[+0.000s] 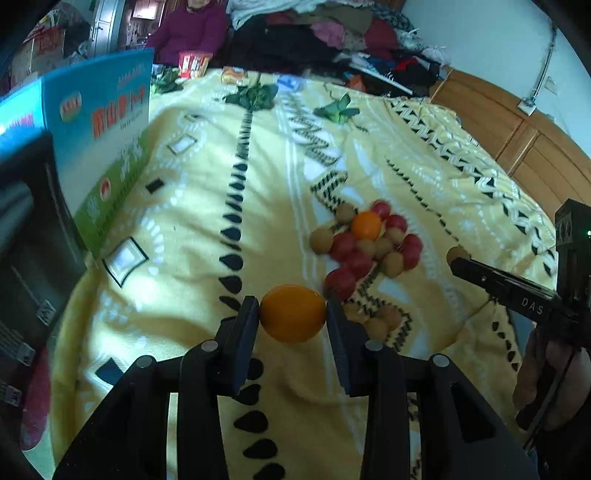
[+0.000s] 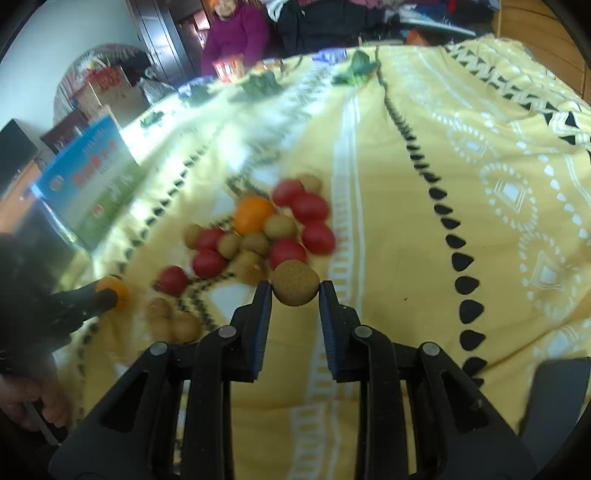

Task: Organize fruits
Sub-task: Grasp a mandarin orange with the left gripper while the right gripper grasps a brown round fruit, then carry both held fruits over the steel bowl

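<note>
My left gripper point(image 1: 293, 314) is shut on an orange citrus fruit point(image 1: 293, 313) and holds it above the yellow blanket point(image 1: 192, 229). My right gripper point(image 2: 295, 290) is shut on a brown longan point(image 2: 295, 282). A mixed pile of red tomatoes point(image 2: 310, 207), brown longans point(image 2: 279, 227) and a second orange point(image 2: 254, 214) lies on the blanket ahead of both; the same pile shows in the left wrist view point(image 1: 365, 240). The right gripper with its longan shows at the right of the left wrist view point(image 1: 458, 256). The left gripper with its orange shows at the left of the right wrist view point(image 2: 112, 293).
A blue and green carton point(image 1: 107, 147) stands at the blanket's left edge, beside a black device point(image 1: 33, 236). Two loose longans point(image 2: 173, 321) lie near the pile. Green leafy items point(image 1: 255, 96) and snack packs point(image 1: 194, 63) lie at the far end. A person in purple point(image 1: 188, 29) sits beyond.
</note>
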Demonstrator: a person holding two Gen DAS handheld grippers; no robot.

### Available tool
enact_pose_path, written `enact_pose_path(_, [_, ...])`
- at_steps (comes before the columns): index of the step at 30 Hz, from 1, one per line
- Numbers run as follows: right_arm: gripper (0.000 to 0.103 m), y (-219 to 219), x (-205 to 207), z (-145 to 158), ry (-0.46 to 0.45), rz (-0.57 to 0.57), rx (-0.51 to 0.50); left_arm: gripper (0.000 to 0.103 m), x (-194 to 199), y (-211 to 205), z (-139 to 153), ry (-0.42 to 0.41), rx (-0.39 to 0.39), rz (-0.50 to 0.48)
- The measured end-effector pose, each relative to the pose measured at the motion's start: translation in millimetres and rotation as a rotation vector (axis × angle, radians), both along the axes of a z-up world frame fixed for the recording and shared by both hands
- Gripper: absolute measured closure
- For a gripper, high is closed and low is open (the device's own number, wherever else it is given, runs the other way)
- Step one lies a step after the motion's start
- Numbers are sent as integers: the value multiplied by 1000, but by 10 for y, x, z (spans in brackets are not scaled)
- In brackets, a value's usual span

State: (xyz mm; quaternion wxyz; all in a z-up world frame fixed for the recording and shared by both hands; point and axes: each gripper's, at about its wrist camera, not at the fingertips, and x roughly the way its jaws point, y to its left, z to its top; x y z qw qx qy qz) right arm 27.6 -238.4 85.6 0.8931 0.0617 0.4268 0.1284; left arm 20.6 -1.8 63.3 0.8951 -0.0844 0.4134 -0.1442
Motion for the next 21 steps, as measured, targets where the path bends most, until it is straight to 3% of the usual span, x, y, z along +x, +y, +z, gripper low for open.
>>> enact_pose_path(11, [76,432,-329,721,-119,88,24,65,-362,311,903,-148,-40,66])
enact_pose_path(21, [76,1172,-581,1288,-205,237,52,65,-801,1257,1502,-255,-63,240])
